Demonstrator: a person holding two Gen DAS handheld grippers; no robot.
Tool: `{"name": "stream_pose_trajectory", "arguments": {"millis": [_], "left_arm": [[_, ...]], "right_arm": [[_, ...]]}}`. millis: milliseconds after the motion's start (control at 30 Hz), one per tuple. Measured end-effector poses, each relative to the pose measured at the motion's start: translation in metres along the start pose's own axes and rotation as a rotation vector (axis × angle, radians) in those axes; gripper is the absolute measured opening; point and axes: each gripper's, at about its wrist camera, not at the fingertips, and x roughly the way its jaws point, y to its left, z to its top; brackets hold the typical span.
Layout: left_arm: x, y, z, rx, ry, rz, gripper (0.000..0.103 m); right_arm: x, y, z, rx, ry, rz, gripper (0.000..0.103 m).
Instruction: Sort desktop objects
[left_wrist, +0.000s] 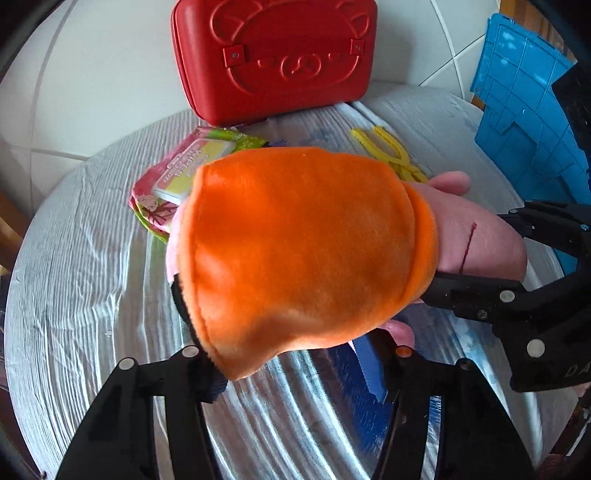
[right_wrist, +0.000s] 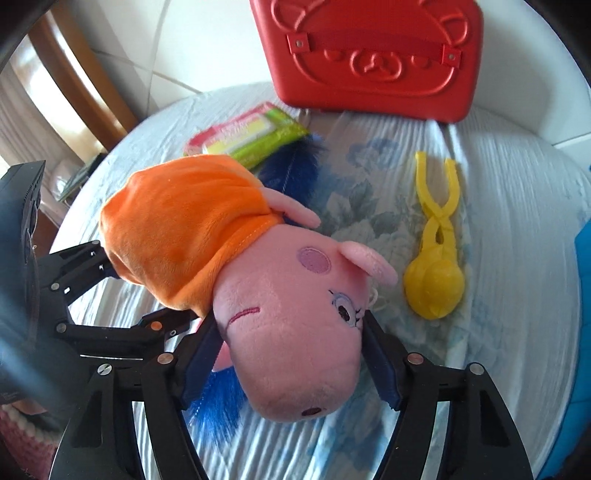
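White cloth, pink plush pig, orange dress

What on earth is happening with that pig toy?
A person is tidying a cluttered table with two hand-held grabbers. Both grip the plush pig: the right tool is clamped on its pink head, the left tool on its orange-dressed body. Lying on the tablecloth are a yellow plastic scoop-tong, a pack of wipes and something blue and fluffy under the pig. A red case stands at the back.
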Motion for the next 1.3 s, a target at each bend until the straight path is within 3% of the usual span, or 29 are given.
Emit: {"name": "stream_pose_trajectory", "arguments": {"millis": [333, 433, 467, 500, 600, 667, 733, 800, 933, 967, 1067, 1300], "left_arm": [[-0.09, -0.027, 0.026, 0.038, -0.195, 0.043, 0.057], [-0.127, -0.048, 0.035, 0.062, -0.274, 0.038, 0.057], [-0.136, -0.055, 0.039, 0.066, -0.281, 0.039, 0.057], [-0.142, -0.059, 0.04, 0.066, -0.28, 0.044, 0.057], [-0.151, -0.063, 0.038, 0.049, -0.25, 0.058, 0.062], [-0.144, -0.06, 0.028, 0.029, -0.222, 0.066, 0.085], [-0.132, -0.057, 0.013, 0.004, -0.186, 0.074, 0.086], [-0.118, -0.054, 0.002, -0.024, -0.126, 0.051, 0.086], [-0.096, -0.06, -0.011, -0.043, -0.078, 0.021, 0.086], [-0.091, -0.063, -0.012, -0.042, -0.073, 0.016, 0.086], [-0.073, -0.074, -0.005, -0.032, -0.058, 0.003, 0.086], [-0.029, -0.091, 0.025, -0.005, -0.026, -0.028, 0.086]], "right_arm": [[-0.094, 0.008, 0.003, -0.043, -0.185, -0.035, 0.067], [-0.129, 0.015, -0.001, -0.075, -0.249, -0.05, 0.052], [-0.14, 0.017, -0.003, -0.079, -0.269, -0.056, 0.034], [-0.15, 0.017, -0.004, -0.066, -0.271, -0.059, 0.023], [-0.167, 0.008, -0.01, -0.003, -0.254, -0.057, 0.023], [-0.172, 0.003, -0.019, 0.021, -0.243, -0.062, 0.026], [-0.168, -0.003, -0.03, 0.041, -0.219, -0.079, 0.031], [-0.16, -0.011, -0.041, 0.073, -0.186, -0.085, 0.055], [-0.143, -0.034, -0.059, 0.146, -0.135, -0.077, 0.062], [-0.138, -0.042, -0.062, 0.163, -0.124, -0.08, 0.068], [-0.127, -0.064, -0.07, 0.202, -0.098, -0.084, 0.082], [-0.102, -0.11, -0.068, 0.283, -0.063, -0.064, 0.1]]}}
